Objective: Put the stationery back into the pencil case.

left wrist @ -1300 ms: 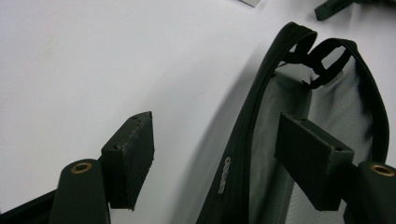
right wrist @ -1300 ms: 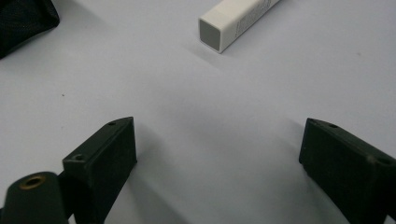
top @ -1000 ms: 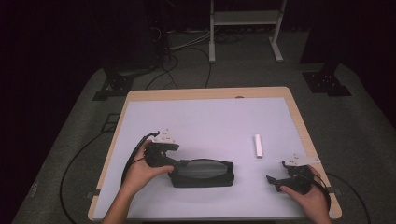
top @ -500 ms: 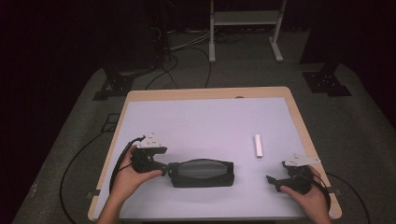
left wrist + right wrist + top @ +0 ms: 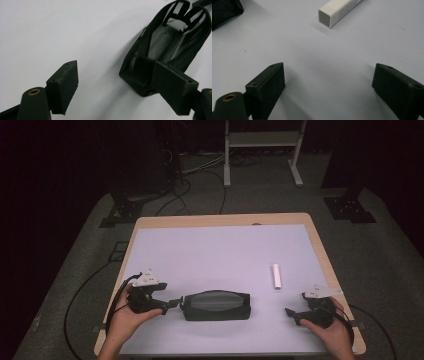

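A: From the high view, what is going on at the table (image 5: 220, 250)?

B: A person is holding the left gripper (image 5: 172, 304) at the near left, its tips sitting just beside the left end of a dark pouch (image 5: 216, 305) that is lying lengthwise near the front edge. The right gripper (image 5: 291, 315) is resting at the near right, well apart from the pouch, with a small white box (image 5: 276, 276) lying just beyond it.

A: And the left gripper view?

B: The left gripper (image 5: 117, 85) is spreading its jaws wide, with bare table between them. The pouch (image 5: 167, 47) is lying ahead and to one side, its mesh panel and end straps showing, and one jaw is crossing in front of its near corner. I cannot tell whether the two are touching. I judge the gripper is lined up there to take hold of that end.

A: The right gripper view?

B: The right gripper (image 5: 329, 85) is also standing wide open over empty table. The white box (image 5: 338, 11) is lying ahead, apart from the jaws, and a corner of the pouch (image 5: 224, 10) is peeking in at the upper left. The hand seems to be waiting, perhaps placed ready for the box.
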